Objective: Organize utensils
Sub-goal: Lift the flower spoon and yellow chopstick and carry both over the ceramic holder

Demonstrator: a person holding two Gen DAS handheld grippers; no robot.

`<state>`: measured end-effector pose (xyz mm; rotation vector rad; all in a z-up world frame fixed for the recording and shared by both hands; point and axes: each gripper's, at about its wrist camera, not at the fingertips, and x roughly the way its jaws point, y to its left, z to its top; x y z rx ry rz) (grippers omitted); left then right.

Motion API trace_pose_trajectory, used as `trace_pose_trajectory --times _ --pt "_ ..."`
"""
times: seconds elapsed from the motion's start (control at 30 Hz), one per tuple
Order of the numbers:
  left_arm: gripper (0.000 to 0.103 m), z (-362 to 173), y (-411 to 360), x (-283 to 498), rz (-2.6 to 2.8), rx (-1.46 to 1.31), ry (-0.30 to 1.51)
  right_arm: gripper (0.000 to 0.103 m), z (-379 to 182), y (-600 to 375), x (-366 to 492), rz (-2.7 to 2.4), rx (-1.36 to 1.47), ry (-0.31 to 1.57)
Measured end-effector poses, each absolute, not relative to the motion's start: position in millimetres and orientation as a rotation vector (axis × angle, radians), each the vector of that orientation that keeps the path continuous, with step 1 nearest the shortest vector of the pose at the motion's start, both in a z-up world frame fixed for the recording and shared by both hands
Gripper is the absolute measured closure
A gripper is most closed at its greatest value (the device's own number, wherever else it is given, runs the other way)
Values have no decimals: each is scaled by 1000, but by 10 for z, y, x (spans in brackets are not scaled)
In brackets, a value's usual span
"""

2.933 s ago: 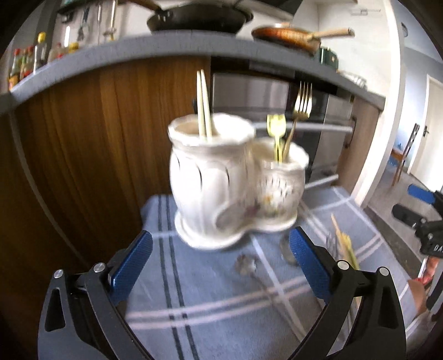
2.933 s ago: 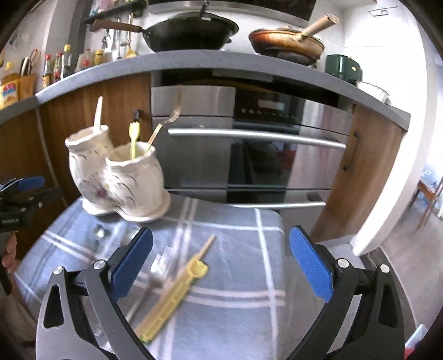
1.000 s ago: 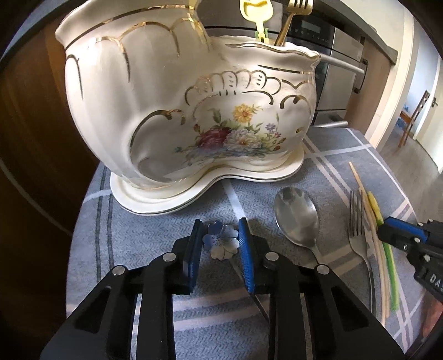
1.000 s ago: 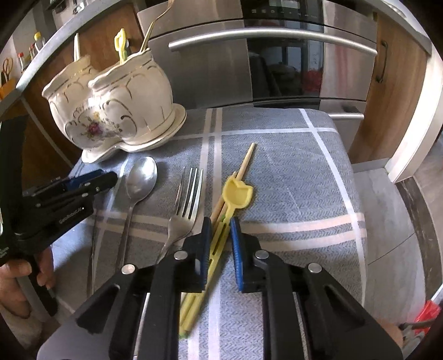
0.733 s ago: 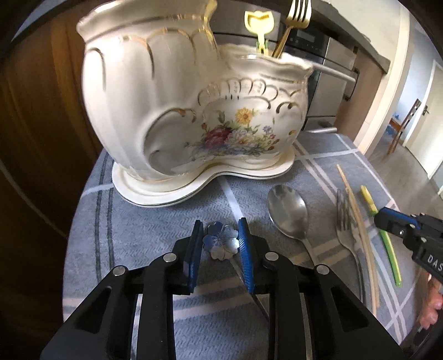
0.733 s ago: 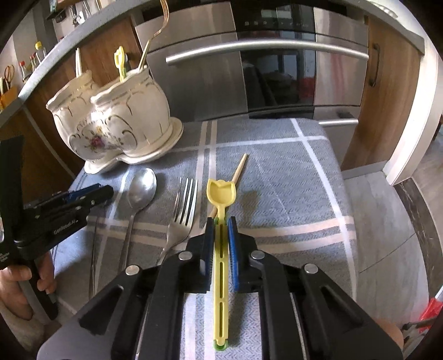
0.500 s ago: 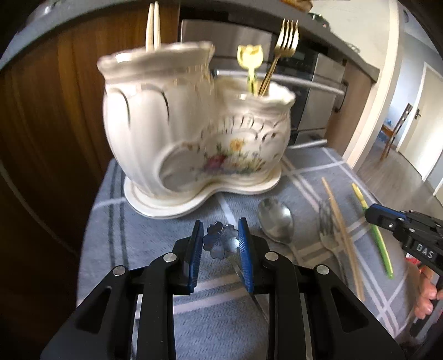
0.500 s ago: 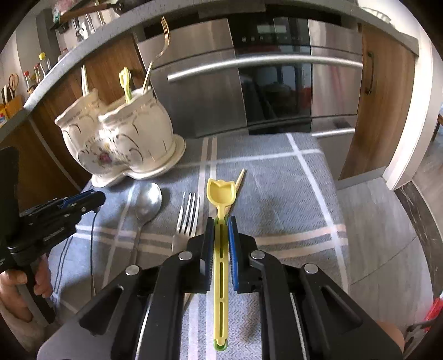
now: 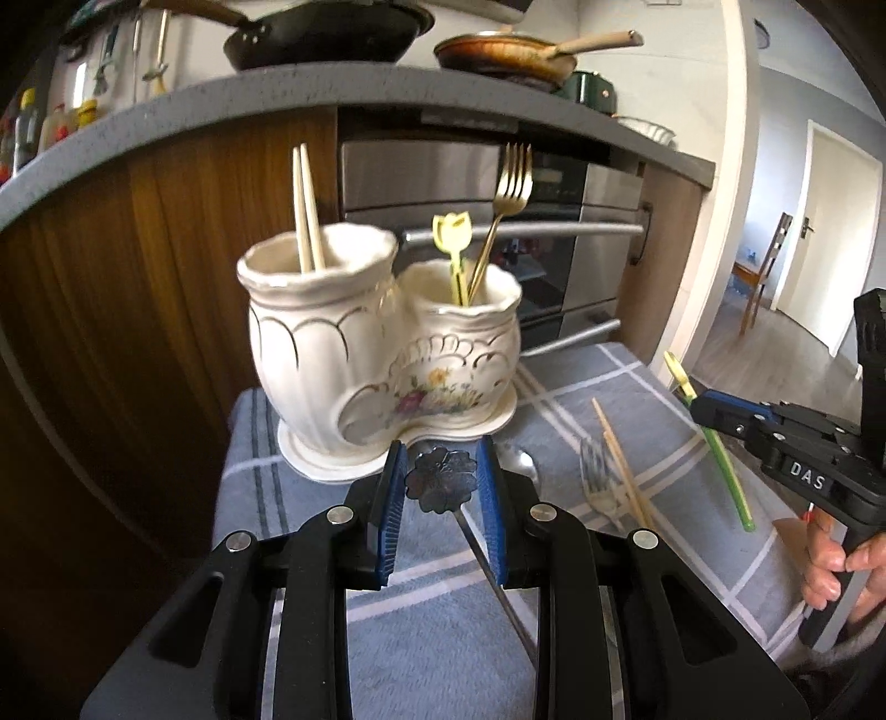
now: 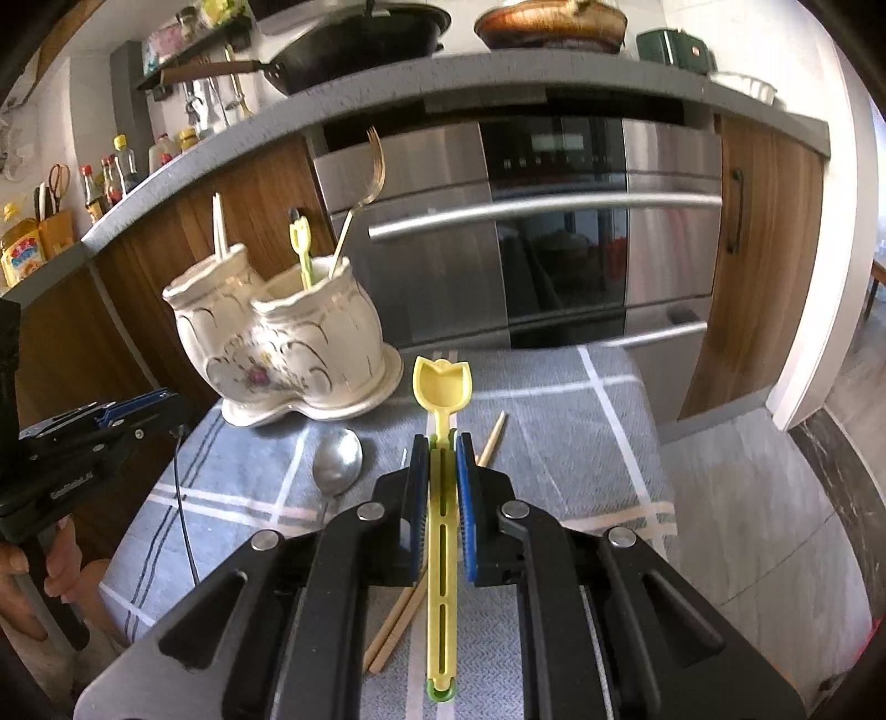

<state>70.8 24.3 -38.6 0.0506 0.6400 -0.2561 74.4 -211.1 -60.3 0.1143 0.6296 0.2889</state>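
My left gripper (image 9: pixel 440 462) is shut on the flower-shaped head of a thin metal utensil (image 9: pixel 441 481), held above the blue checked cloth (image 9: pixel 559 620). My right gripper (image 10: pixel 443 443) is shut on a yellow tulip-headed utensil (image 10: pixel 442 385), also off the cloth. The cream double-pot ceramic holder (image 9: pixel 382 354) stands ahead of both. It has chopsticks (image 9: pixel 304 207) in its left pot, and a yellow tulip utensil (image 9: pixel 453 238) and a gold fork (image 9: pixel 512 177) in its right pot. A spoon (image 10: pixel 338 465), a fork (image 9: pixel 598 487) and loose chopsticks (image 9: pixel 623 465) lie on the cloth.
The cloth-covered surface stands in front of a steel oven (image 10: pixel 554 221) and wood cabinets, under a grey counter with pans (image 9: pixel 332 33). The surface drops off at its right edge to the floor (image 10: pixel 775 526). A hand (image 9: pixel 836 554) holds the right gripper's handle.
Both grippers have risen off the cloth with their utensils, and the holder now looks smaller and farther away. The yellow utensil has swung straight between the right fingers.
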Motion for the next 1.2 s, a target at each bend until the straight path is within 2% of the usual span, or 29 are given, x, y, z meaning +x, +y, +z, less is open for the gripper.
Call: trace_pose_trajectory --times 0.73,1.2 --pt "76 160 382 412 -252 88 497 93 -199 -1903 707 348 101 470" --pt "76 1127 694 778 -187 111 373 93 275 -1423 1444 446 212 338"
